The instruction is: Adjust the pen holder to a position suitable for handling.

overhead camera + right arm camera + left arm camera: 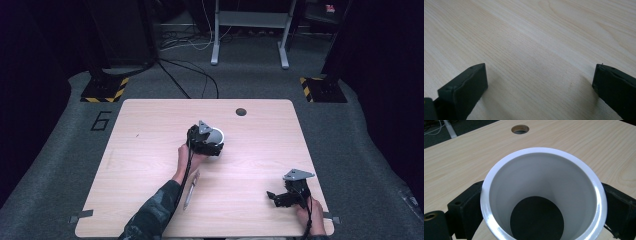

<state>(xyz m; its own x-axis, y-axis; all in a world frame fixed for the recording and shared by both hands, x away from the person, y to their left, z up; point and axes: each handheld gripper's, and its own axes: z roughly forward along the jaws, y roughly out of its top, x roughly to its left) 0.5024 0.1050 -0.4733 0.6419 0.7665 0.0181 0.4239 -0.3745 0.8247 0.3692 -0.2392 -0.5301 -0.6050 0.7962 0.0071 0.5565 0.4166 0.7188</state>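
Gripping a white cup [544,195] near the worktop's [150,150] middle, the left gripper [206,140] has its jaws clamped on both sides. The right gripper [280,197] rests near the front right corner, jaws wide apart, holding nothing. A "6" [101,121] marks the floor.

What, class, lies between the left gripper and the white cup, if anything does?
Nothing stands between them. In the left gripper view the white cup sits right between the left gripper's fingers, one at each side of its wall. The high view shows the same on the table.
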